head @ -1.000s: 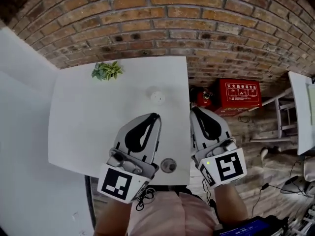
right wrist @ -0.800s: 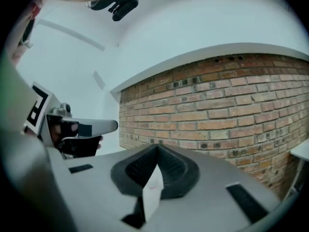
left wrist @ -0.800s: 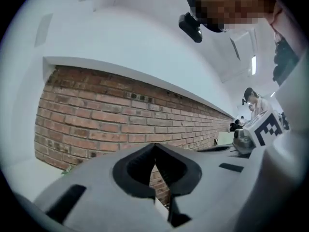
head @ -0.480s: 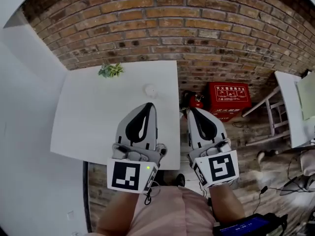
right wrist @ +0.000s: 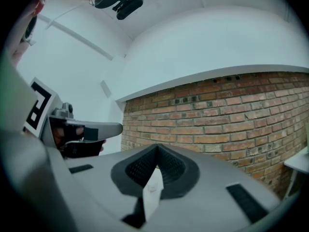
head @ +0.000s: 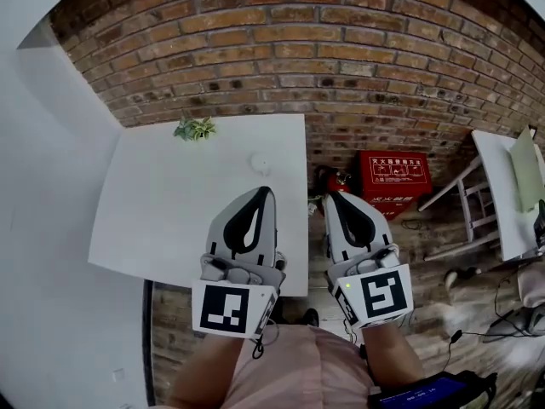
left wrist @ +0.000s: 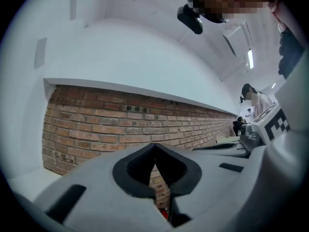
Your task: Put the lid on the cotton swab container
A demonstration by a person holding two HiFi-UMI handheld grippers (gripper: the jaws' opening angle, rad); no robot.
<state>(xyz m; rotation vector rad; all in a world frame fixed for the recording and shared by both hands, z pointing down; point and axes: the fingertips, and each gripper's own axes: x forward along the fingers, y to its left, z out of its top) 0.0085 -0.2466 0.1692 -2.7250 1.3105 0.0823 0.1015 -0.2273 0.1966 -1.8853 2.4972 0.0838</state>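
Observation:
A small white round container [head: 260, 163] stands on the white table [head: 153, 203], towards its far right. I cannot make out a separate lid anywhere. My left gripper [head: 263, 192] hovers over the table's right part, just short of the container, tips pointing at the brick wall. Its jaws are shut and hold nothing [left wrist: 154, 145]. My right gripper [head: 330, 197] is off the table's right edge, above the floor. It is also shut, tips touching [right wrist: 156, 147]. A white patch shows through the gap behind its tips, and I cannot tell what it is.
A small green plant [head: 195, 129] sits at the table's far edge. A brick wall [head: 341, 66] runs behind. On the floor to the right are a red fire-equipment box [head: 393, 175] and a red extinguisher [head: 337, 180]. Another white table [head: 502, 186] and a chair stand further right.
Both grippers have drawn back towards the body and the view has risen. A round grey object seen near the table's front edge one second ago is out of sight now.

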